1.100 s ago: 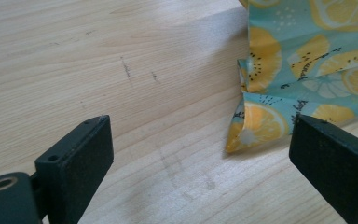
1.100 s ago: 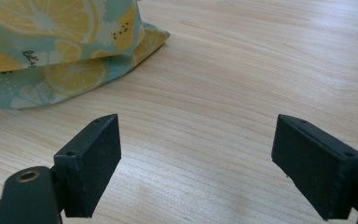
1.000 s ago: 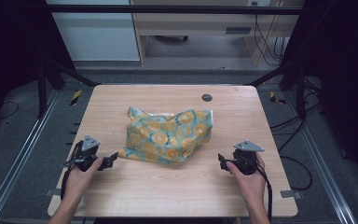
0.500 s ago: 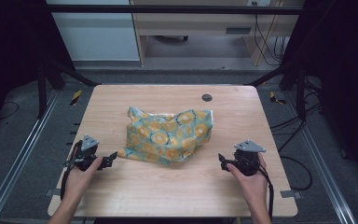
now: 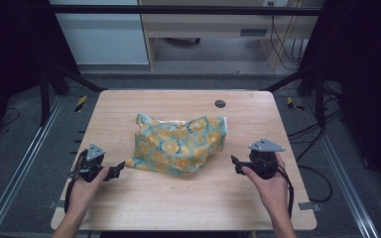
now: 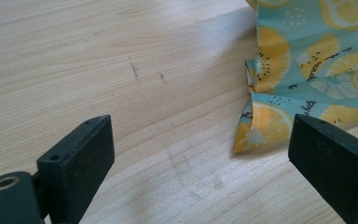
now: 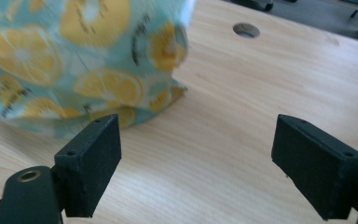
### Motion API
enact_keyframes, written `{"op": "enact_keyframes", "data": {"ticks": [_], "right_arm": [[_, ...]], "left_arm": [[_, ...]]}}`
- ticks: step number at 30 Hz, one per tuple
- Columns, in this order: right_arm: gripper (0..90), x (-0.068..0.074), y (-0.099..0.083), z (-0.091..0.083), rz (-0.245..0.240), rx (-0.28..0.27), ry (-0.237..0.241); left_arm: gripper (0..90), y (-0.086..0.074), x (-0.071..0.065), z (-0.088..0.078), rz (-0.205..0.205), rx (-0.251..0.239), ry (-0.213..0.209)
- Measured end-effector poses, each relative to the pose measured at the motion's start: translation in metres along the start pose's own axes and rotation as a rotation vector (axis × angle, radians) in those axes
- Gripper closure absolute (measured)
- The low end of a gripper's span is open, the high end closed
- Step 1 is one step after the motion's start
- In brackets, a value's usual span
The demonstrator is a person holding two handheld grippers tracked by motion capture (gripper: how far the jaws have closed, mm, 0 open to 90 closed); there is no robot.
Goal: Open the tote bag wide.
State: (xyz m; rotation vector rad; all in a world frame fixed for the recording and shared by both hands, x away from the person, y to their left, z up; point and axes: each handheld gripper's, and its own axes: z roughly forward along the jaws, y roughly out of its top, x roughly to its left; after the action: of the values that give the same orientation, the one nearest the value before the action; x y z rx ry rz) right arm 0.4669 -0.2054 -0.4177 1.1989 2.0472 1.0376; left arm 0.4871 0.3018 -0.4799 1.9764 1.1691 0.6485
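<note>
A crumpled teal cloth point(image 5: 181, 144) printed with yellow citrus slices lies in a heap at the middle of the wooden table point(image 5: 178, 208). My left gripper point(image 5: 118, 168) rests on the table at the cloth's near left corner, jaws wide open and holding nothing. In the left gripper view that corner of the cloth point(image 6: 265, 128) lies just ahead, close to the right jaw. My right gripper point(image 5: 235, 164) is open too, a short way right of the cloth's near right side. The cloth point(image 7: 74, 60) rises ahead and left in the right gripper view.
A round cable hole point(image 5: 220, 103) sits in the table near its far right; it is also seen as the hole point(image 7: 246, 30) in the right gripper view. Black frame posts stand at both far corners. Bare wood lies along the near edge between my hands.
My left gripper has edged slightly right, toward the cloth's corner. The right gripper and the cloth have hardly moved.
</note>
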Motion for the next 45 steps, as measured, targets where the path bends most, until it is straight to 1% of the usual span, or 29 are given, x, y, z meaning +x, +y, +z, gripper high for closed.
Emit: {"op": "enact_keyframes", "data": {"ticks": [3, 5, 6, 8, 10, 12, 14, 16, 19, 20, 24, 28, 31, 33, 34, 36, 39, 41, 45], "right_arm": [[19.5, 0.004, 0.019, -0.001, -0.018, -0.001, 0.020], [19.9, 0.007, 0.035, -0.002, -0.019, -0.003, 0.036], [20.0, 0.009, 0.041, -0.002, -0.020, -0.001, 0.052], [20.1, 0.013, 0.053, -0.001, -0.032, -0.005, 0.072], [19.5, 0.017, 0.066, 0.001, -0.055, 0.003, 0.078], [19.3, 0.022, 0.078, 0.004, -0.071, 0.007, 0.085], [21.2, 0.026, 0.089, 0.009, -0.093, 0.007, 0.093], [22.7, 0.030, 0.099, 0.013, -0.104, 0.020, 0.113], [22.9, 0.034, 0.111, 0.022, -0.116, 0.027, 0.115], [22.6, 0.034, 0.114, 0.024, -0.127, 0.033, 0.111], [20.8, 0.039, 0.124, 0.033, -0.132, 0.051, 0.118], [21.5, 0.043, 0.130, 0.043, -0.133, 0.071, 0.123], [18.8, 0.045, 0.134, 0.051, -0.127, 0.080, 0.130], [15.9, 0.046, 0.136, 0.054, -0.101, 0.071, 0.157], [15.9, 0.047, 0.137, 0.055, -0.088, 0.055, 0.161], [13.3, 0.050, 0.139, 0.058, -0.087, 0.050, 0.165], [11.3, 0.053, 0.139, 0.064, -0.093, 0.064, 0.163], [9.1, 0.054, 0.139, 0.068, -0.091, 0.090, 0.164], [11.3, 0.053, 0.137, 0.077, -0.104, 0.117, 0.152]], "left_arm": [[6.8, 0.001, -0.001, 0.000, 0.006, -0.004, 0.001], [6.9, 0.001, -0.002, 0.001, 0.013, 0.003, 0.002], [6.9, 0.001, -0.003, 0.001, 0.017, 0.004, 0.004], [6.9, 0.001, -0.003, 0.001, 0.024, 0.006, 0.007], [7.0, 0.002, -0.004, 0.001, 0.034, 0.010, 0.012], [7.1, 0.002, -0.004, 0.002, 0.038, 0.010, 0.016], [7.1, 0.002, -0.005, 0.002, 0.041, 0.011, 0.017], [7.3, 0.002, -0.005, 0.001, 0.047, 0.015, 0.018], [7.4, 0.002, -0.003, 0.000, 0.044, 0.010, 0.022], [7.4, 0.002, -0.003, 0.000, 0.041, 0.009, 0.023], [7.4, 0.003, -0.001, 0.000, 0.037, 0.004, 0.031], [7.4, 0.003, 0.000, 0.000, 0.034, 0.004, 0.037], [7.4, 0.003, 0.001, 0.000, 0.032, 0.004, 0.037], [7.4, 0.003, 0.001, -0.001, 0.031, 0.001, 0.036], [7.4, 0.003, 0.001, -0.001, 0.031, 0.000, 0.036], [7.4, 0.003, 0.001, -0.001, 0.032, 0.000, 0.035], [7.4, 0.003, 0.001, 0.000, 0.034, 0.005, 0.034], [7.4, 0.003, 0.001, 0.000, 0.035, 0.005, 0.034], [7.4, 0.003, 0.001, 0.001, 0.035, 0.006, 0.039]]}}
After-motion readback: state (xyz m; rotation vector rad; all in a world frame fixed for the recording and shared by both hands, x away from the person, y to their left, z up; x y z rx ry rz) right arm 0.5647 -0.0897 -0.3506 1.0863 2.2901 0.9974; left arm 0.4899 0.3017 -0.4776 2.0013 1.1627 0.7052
